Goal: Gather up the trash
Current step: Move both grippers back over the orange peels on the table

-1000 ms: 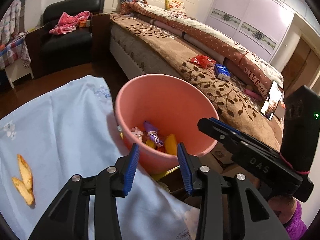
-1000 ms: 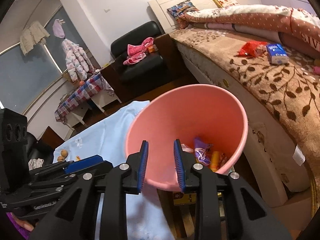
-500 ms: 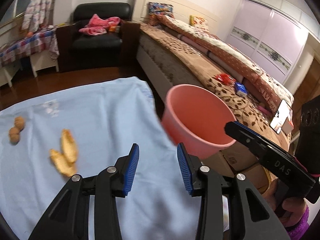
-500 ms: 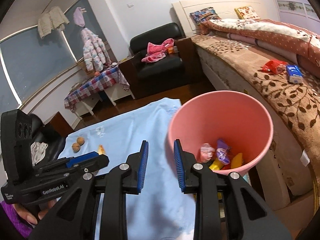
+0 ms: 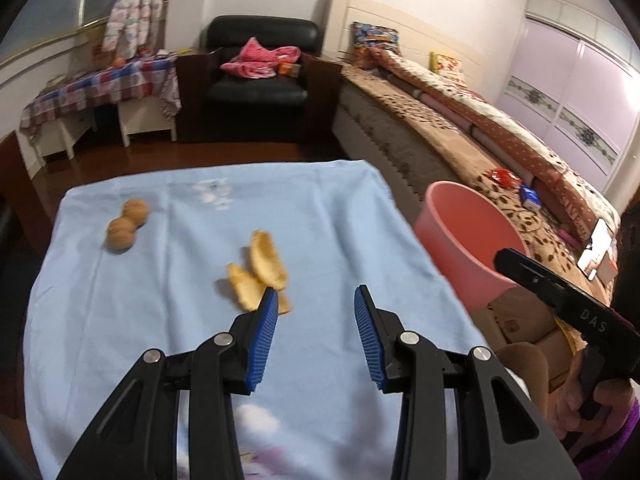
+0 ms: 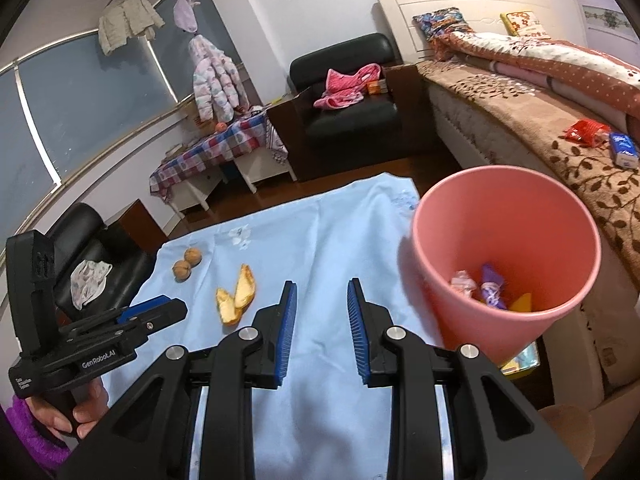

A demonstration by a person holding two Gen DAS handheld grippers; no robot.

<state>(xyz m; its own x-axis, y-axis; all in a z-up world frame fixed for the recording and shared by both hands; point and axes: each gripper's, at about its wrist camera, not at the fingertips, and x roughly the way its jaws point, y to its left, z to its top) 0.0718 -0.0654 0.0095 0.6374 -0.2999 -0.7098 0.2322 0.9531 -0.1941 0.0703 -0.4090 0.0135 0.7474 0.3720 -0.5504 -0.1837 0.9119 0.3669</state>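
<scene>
Two walnuts (image 5: pixel 127 224) far left on blue cloth (image 5: pixel 340 216), well ahead of left gripper (image 5: pixel 316 312). Peels (image 5: pixel 260 276) just ahead of its left fingertip. Left gripper's jaws spread, empty. Right gripper (image 6: pixel 322 308) likewise spread, empty, over cloth. Pink bin (image 6: pixel 508 236) ahead-right of it, off the cloth edge, wrappers (image 6: pixel 486 286) inside.

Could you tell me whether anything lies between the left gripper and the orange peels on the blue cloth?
Nothing visible does. The left gripper is open above bare blue cloth, with the orange peels just beyond its left fingertip; the walnuts sit farther left.
</scene>
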